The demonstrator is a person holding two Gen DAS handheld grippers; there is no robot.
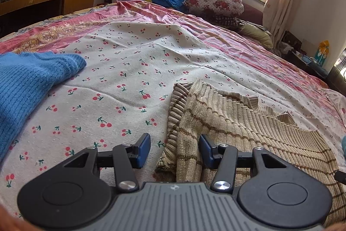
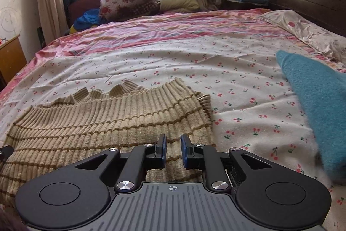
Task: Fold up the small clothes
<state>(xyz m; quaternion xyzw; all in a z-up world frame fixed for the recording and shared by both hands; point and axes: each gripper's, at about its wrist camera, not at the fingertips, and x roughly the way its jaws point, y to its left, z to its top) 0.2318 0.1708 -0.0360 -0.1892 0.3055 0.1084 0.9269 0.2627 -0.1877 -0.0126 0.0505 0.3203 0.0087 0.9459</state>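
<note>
From left to right I see a blue knit (image 1: 32, 79) at the bed's (image 1: 134, 70) left edge; my left gripper (image 1: 174, 149), open over the striped sweater's (image 1: 237, 133) folded edge; my right gripper (image 2: 173, 149), narrowly parted, empty above it; teal cloth (image 2: 317, 105).
</note>
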